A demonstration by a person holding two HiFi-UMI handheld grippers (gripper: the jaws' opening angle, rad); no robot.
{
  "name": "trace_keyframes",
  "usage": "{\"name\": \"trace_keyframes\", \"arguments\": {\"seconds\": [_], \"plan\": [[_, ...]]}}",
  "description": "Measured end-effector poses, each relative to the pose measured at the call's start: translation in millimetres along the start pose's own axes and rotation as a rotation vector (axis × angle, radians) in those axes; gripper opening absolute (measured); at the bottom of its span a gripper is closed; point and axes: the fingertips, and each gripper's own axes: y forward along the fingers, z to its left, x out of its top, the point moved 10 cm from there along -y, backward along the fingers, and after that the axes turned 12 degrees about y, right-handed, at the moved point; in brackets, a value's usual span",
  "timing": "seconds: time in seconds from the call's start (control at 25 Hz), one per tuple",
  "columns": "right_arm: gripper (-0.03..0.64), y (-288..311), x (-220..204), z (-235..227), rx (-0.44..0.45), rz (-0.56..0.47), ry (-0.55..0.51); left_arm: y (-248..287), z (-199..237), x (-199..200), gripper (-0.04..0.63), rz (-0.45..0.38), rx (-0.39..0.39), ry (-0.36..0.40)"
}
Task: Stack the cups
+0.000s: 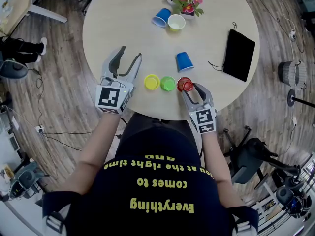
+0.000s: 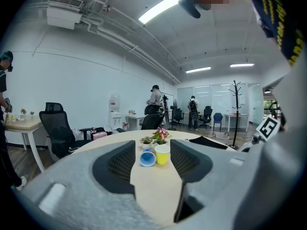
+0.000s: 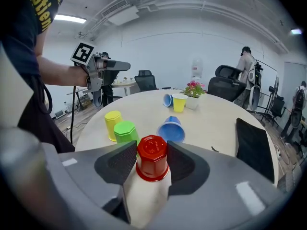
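A small red cup (image 1: 185, 84) stands upside down near the table's front edge, and my right gripper (image 1: 188, 86) is shut on it, pads against both its sides (image 3: 152, 164). Left of it, a green cup (image 1: 168, 83) and a yellow cup (image 1: 151, 81) stand upside down in a row. A blue cup (image 1: 184, 61) stands upside down just behind them. Further back a blue cup (image 1: 161, 17) lies on its side beside an upright yellow cup (image 1: 176, 22). My left gripper (image 1: 130, 53) hovers open and empty left of the row, pointing at the far cups (image 2: 162, 154).
A flower pot (image 1: 184, 4) stands at the far edge behind the two far cups. A black pouch (image 1: 239, 54) lies at the right of the round table (image 1: 113, 23). Office chairs, desks and standing people fill the room around the table.
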Motion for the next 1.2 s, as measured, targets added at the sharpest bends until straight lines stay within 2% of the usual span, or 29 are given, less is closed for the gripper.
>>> {"name": "trace_keyframes", "arguments": {"seconds": [0.72, 1.0, 1.2], "plan": [[0.219, -5.1, -1.6, 0.4, 0.014, 0.016, -0.001, -2.8, -2.8, 2.0, 0.236, -0.009, 0.004, 0.004], [0.222, -11.1, 14.6, -2.7, 0.03, -0.036, 0.012, -3.5, -3.4, 0.9, 0.236, -0.008, 0.01, 0.001], [0.219, -10.5, 41.1, -13.0, 0.023, -0.097, 0.042, -4.8, -1.5, 0.3, 0.236, -0.008, 0.02, -0.002]]}}
